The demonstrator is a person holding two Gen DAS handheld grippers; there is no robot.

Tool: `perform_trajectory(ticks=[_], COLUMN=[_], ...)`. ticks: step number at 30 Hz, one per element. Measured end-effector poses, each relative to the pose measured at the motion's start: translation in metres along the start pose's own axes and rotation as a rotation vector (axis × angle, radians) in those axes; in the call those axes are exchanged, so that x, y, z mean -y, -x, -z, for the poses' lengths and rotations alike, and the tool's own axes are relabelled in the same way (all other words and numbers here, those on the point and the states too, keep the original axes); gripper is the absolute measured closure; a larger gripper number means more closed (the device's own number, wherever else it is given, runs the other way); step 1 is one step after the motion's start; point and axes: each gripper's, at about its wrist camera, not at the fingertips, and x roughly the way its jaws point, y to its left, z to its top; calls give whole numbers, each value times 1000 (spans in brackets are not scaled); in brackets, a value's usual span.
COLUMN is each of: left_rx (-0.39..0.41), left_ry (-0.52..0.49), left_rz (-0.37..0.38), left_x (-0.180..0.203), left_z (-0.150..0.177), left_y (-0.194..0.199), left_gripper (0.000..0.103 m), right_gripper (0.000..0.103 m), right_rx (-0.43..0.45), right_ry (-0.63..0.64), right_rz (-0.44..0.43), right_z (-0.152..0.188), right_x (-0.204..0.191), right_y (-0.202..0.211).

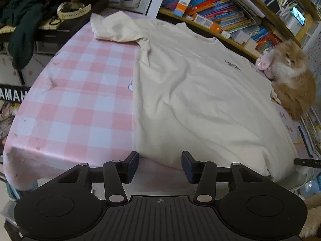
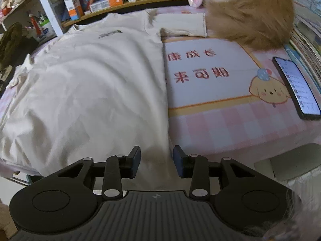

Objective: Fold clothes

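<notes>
A cream T-shirt (image 1: 190, 100) lies spread flat, front up, on a table with a pink checked cloth (image 1: 76, 92). Its collar points away and its small dark chest print (image 1: 231, 65) shows. Its left sleeve (image 1: 112, 28) is spread at the far left. My left gripper (image 1: 160, 166) is open at the shirt's near left hem corner. In the right wrist view the shirt (image 2: 90, 84) fills the left half. My right gripper (image 2: 157, 161) is open with the shirt's near right hem corner between its fingers. The right sleeve (image 2: 183, 27) lies beside a cat.
An orange and white cat (image 1: 293, 80) sits on the table's far right corner, also in the right wrist view (image 2: 248, 10). A phone (image 2: 296, 86) with a lit screen lies at the right edge. Bookshelves (image 1: 220, 14) stand behind. Dark clothes (image 1: 22, 20) pile up at the left.
</notes>
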Motion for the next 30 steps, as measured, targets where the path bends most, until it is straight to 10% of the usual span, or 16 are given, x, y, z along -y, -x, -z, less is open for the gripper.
perform_trajectory(ticks=[2,11,17,22,30], left_rx=[-9,132,103,69,98], left_ry=[16,-15,49,8,96], left_rz=[12,163,-70,-7,121], left_x=[0,42,31,20,25], left_z=[-3,-101,-139,-97,-70], left_y=[-5,-45,-81,-59,-61], left_gripper=[96,96,86,71,49], right_gripper=[90,98,95,60,60], right_rx=[-5,110,196,188,116], right_ry=[16,-78,-15,30,-45], right_rz=[9,-166,36,51,-45], right_z=[-1,-61,-113,-96,-50], right_x=[-2,-16,-29,-6,22], right_y=[-1,-12,-38,-30,-14])
